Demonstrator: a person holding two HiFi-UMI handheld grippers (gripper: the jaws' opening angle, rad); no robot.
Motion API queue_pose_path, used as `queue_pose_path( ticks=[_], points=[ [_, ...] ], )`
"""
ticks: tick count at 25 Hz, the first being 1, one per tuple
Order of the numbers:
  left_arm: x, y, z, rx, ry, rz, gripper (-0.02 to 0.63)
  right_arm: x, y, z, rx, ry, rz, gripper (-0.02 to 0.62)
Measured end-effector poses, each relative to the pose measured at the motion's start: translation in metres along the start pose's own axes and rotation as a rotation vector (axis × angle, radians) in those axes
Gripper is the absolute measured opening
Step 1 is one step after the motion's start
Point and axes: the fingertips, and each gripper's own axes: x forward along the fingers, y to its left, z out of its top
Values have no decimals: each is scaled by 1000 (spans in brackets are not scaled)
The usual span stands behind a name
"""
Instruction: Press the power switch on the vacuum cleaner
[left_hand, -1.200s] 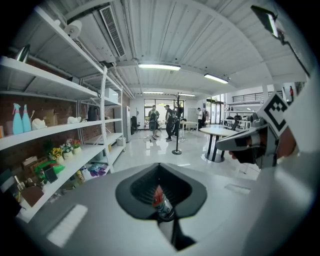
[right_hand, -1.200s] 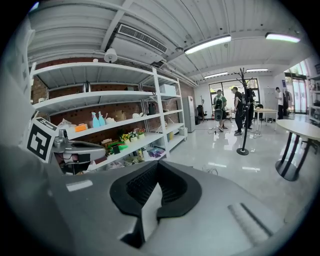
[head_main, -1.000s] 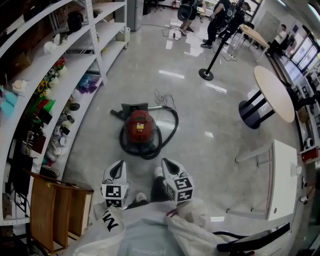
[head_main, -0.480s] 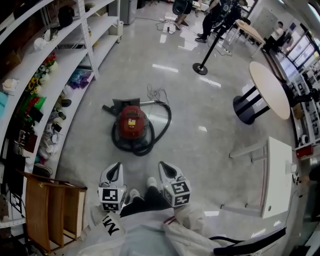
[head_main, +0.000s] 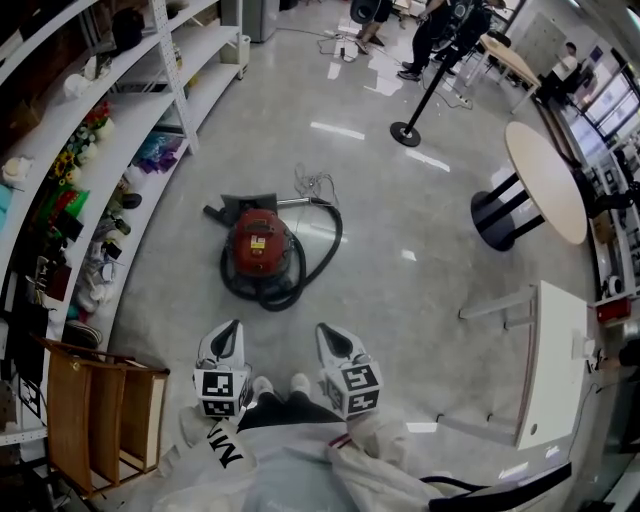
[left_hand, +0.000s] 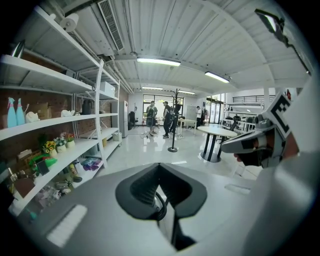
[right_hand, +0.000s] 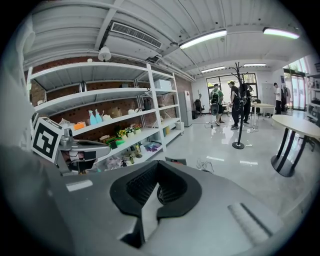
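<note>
The red vacuum cleaner (head_main: 262, 245) sat on the floor at centre frame, its hose (head_main: 322, 245) looped round it, well apart from both tools. The left gripper (head_main: 231, 330) and right gripper (head_main: 326, 332) hung at lower centre, jaws together on nothing, probably closed so a blunt tip could push the switch.

The red vacuum cleaner (head_main: 258, 245) sits on the grey floor (head_main: 400, 300), its black hose (head_main: 325, 245) curling round its right and near sides. Nearer the person, well apart from it, the left gripper (head_main: 231, 330) and right gripper (head_main: 327, 333) point toward it. White shelving (head_main: 150, 110) runs to its left and a round table (head_main: 545, 180) stands far to its right.
</note>
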Motion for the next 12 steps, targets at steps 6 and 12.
queue_pose_path(
  ticks=[6, 12],
  points=[
    [8, -17, 16, 9, -35, 49, 0, -5, -37, 5, -21, -34, 0, 0],
    [6, -25, 19, 23, -19, 64, 0, -6, -48, 5, 8, -41, 13, 0]
  ],
)
